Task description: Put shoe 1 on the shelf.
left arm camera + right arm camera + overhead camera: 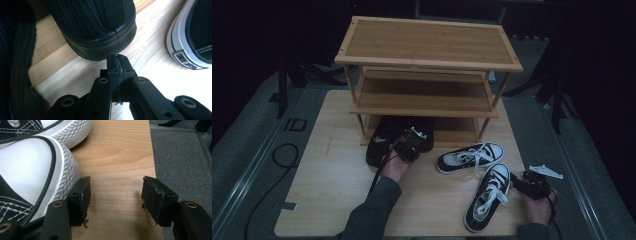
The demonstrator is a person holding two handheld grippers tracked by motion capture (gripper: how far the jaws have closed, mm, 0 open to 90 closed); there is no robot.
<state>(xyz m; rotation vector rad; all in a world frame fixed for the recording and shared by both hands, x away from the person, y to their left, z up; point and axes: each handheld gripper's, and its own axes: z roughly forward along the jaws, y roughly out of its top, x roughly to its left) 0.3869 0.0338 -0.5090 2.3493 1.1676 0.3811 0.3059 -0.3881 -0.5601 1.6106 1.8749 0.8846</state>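
A pair of black shoes [384,140] lies at the foot of the bamboo shoe rack [427,55]. My left gripper [408,145] is at their heels. In the left gripper view it [117,66] is shut with nothing in it, just short of one black shoe's heel [100,30]; the other black shoe [15,65] lies at the left. Two black-and-white sneakers [469,156] [488,197] lie on the table to the right. My right gripper [519,181] stands open and empty [116,195] beside the nearer sneaker's white toe cap [27,170], its left pad close to the sole.
The rack has three shelves; the top [427,42] and middle [424,97] ones are bare. The wooden table [332,170] has open room at the front left. Its right edge [155,165] drops to grey carpet. A cable [282,160] lies on the floor at left.
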